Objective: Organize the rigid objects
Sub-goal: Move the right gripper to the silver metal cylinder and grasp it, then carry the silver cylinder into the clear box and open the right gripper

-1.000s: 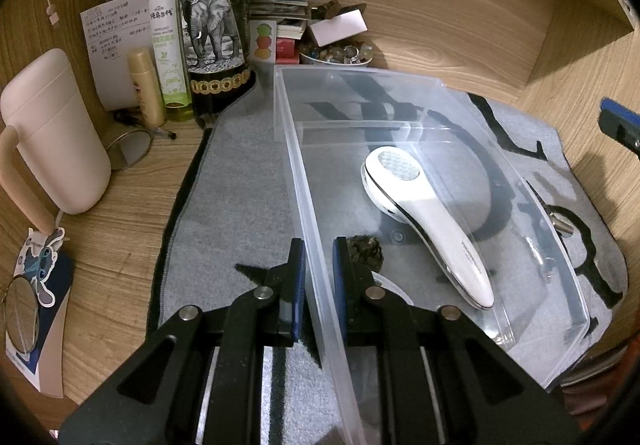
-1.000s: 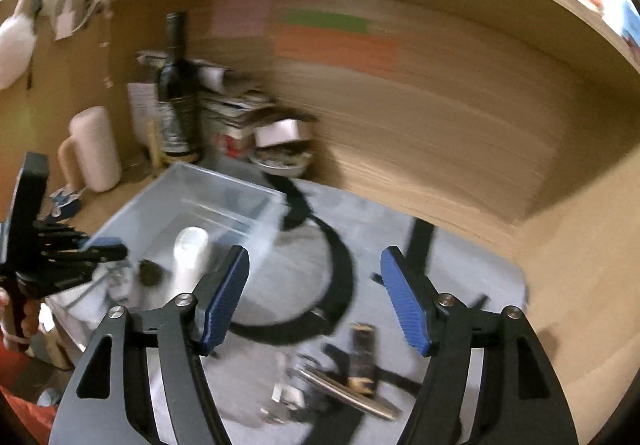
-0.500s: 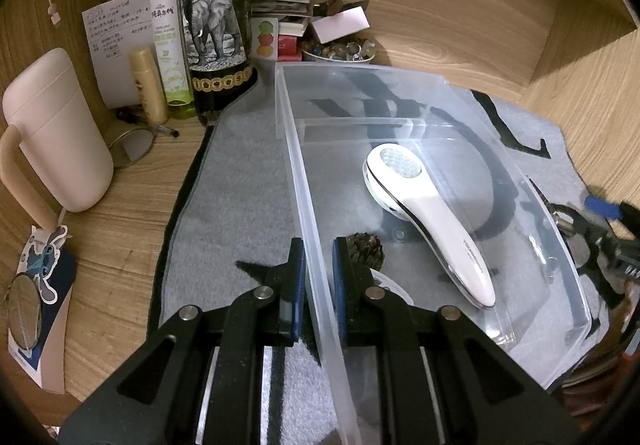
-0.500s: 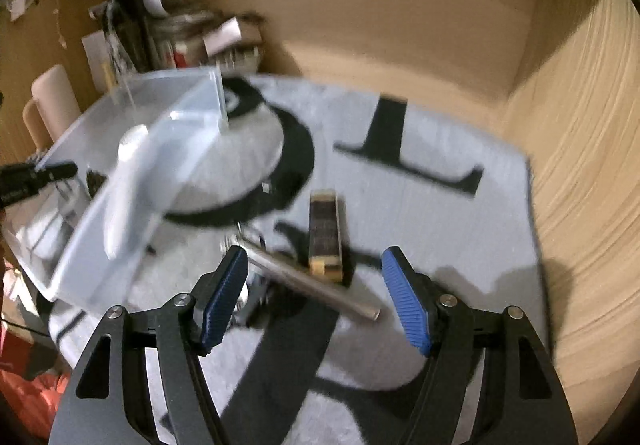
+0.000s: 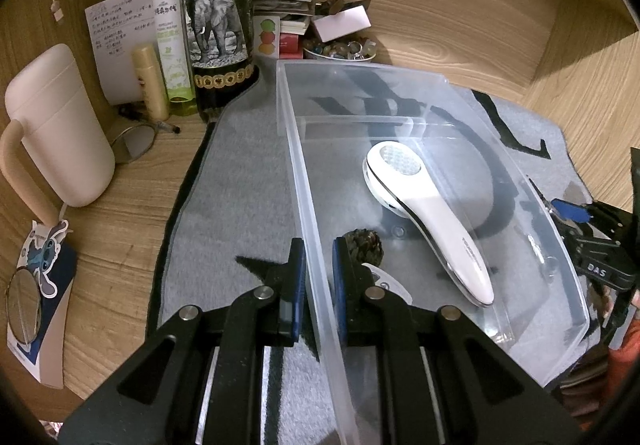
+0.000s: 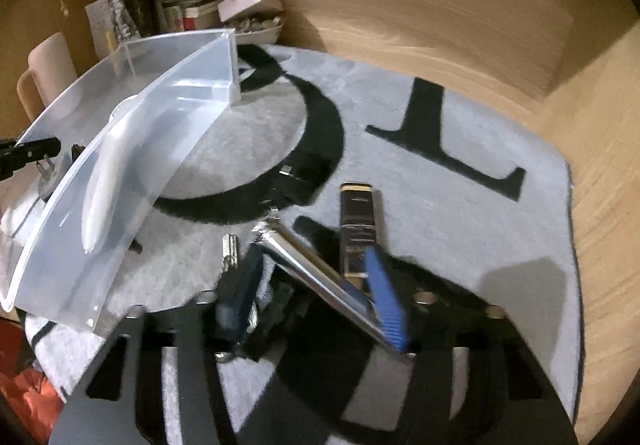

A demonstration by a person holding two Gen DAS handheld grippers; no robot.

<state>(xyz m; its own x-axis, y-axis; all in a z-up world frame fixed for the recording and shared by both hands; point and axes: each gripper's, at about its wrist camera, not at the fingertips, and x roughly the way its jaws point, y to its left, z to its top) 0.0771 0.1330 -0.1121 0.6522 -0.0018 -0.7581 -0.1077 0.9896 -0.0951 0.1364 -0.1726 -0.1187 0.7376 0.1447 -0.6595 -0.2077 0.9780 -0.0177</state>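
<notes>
The left hand-held gripper [image 5: 319,281] is pinching the near long wall of the clear plastic bin [image 5: 298,181], one blue pad outside the wall and one inside. Inside the bin lie a white handheld device [image 5: 432,213] and, just beside the inner pad, a small pine cone [image 5: 366,243]. The bin rests on a grey mat [image 5: 248,173] with black lettering, spread over the wooden counter [image 5: 132,213]. Past the mat's far left corner stand a dark bottle with an elephant label [image 5: 218,25], a green spray bottle [image 5: 172,41] and a cream mug [image 5: 60,125].

The right hand-held gripper [image 6: 316,281] is low over the mat [image 6: 460,173], its blue pads partly closed around a slanted silver metal bar [image 6: 312,265]; the view is blurred (whether the pads actually grip the bar I cannot tell). A dark rectangular piece with gold ends [image 6: 356,229] lies just beyond the right pad, and a bunch of keys [image 6: 230,249] lies by the left pad. The bin [image 6: 120,173] sits to the left, near these pieces.
</notes>
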